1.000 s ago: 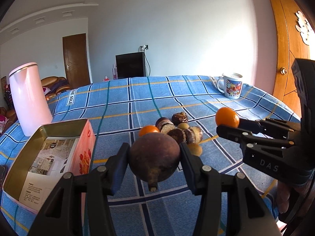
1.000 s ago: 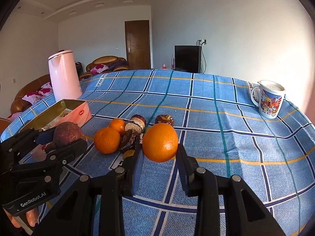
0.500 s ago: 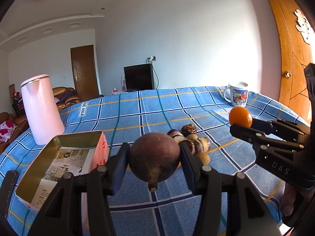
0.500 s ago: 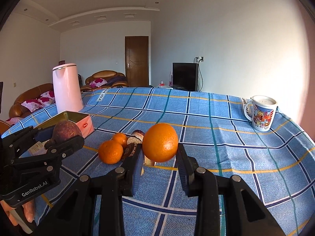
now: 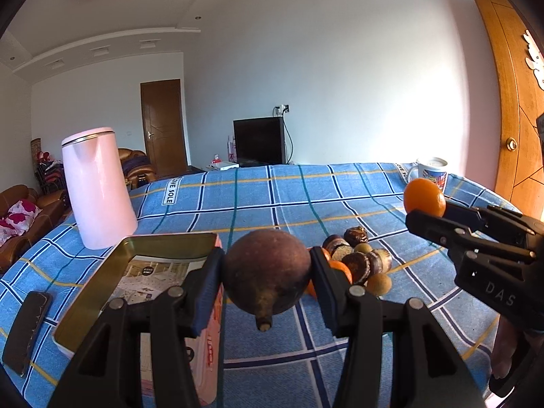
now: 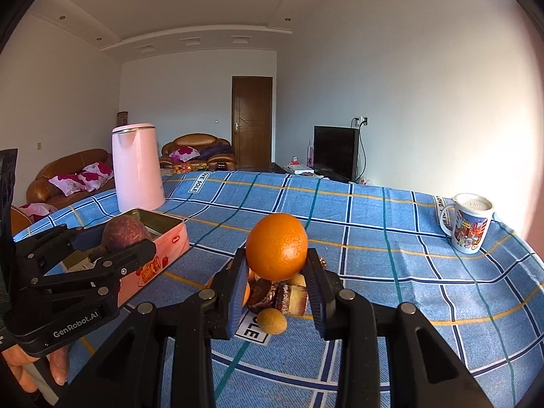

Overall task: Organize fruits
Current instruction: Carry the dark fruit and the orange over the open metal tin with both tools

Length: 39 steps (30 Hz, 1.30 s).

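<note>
My left gripper (image 5: 267, 278) is shut on a round dark purple fruit (image 5: 267, 275) and holds it above the table, beside an open pink tin box (image 5: 142, 272). My right gripper (image 6: 276, 272) is shut on an orange (image 6: 276, 246) held above a pile of fruits (image 6: 272, 294) on the blue checked cloth. The pile (image 5: 357, 258) holds dark brown fruits, small oranges and a small tan fruit (image 6: 271, 320). The left gripper with its purple fruit (image 6: 124, 234) shows at the left of the right wrist view; the right gripper's orange (image 5: 424, 197) shows at the right of the left wrist view.
A pink kettle (image 5: 97, 187) stands behind the tin box. A printed mug (image 6: 471, 222) stands at the far right of the table. A dark flat object (image 5: 25, 329) lies at the left table edge. The tin box (image 6: 159, 241) holds printed paper.
Both grippers have risen and tilted up with their fruits still held; the table and fruit pile now sit lower in both views and more ceiling shows.
</note>
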Motion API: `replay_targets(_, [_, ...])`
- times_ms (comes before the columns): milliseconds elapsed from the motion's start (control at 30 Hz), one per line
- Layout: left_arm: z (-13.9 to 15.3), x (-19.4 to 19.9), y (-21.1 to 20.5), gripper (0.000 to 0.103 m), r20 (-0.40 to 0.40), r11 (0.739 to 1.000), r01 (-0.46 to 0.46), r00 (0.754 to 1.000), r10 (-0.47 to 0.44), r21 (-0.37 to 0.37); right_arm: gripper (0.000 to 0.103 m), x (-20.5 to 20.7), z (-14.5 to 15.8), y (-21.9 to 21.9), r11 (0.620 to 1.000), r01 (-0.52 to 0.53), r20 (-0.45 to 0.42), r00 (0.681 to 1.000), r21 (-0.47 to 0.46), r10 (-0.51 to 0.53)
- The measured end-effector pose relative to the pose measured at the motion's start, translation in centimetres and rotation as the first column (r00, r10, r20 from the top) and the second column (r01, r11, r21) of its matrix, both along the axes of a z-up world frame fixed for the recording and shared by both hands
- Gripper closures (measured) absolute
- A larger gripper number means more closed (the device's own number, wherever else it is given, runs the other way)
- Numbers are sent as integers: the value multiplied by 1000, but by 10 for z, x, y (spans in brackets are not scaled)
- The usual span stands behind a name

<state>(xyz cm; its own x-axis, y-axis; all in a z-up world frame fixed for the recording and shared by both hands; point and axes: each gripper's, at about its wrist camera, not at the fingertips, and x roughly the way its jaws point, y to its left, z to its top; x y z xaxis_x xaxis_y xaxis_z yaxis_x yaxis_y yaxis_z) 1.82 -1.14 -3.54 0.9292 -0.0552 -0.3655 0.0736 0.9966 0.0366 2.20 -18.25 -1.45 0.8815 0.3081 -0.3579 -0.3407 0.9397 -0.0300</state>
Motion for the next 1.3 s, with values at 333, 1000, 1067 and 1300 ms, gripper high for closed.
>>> replay_targets(333, [0,2,36,50,-9,997,-67,998,67,-27,68,6,9,45,995,-96,-6,995,-14,96])
replay_targets(1000, [-4,11,105,50,-42,982,-177,984,175,-69,68,20,13,133,966,-245,-38,969,-77,243])
replay_targets(1067, [-6,12,109,50,-47,980,-185,982,182,-69,68,22,12,141,963,-258,-47,966,-79,255])
replay_targets(1300, [-8,17,123,50,-70,978,-197,979,192,-71,68,32,6,163,957,-278,-81,959,-85,272])
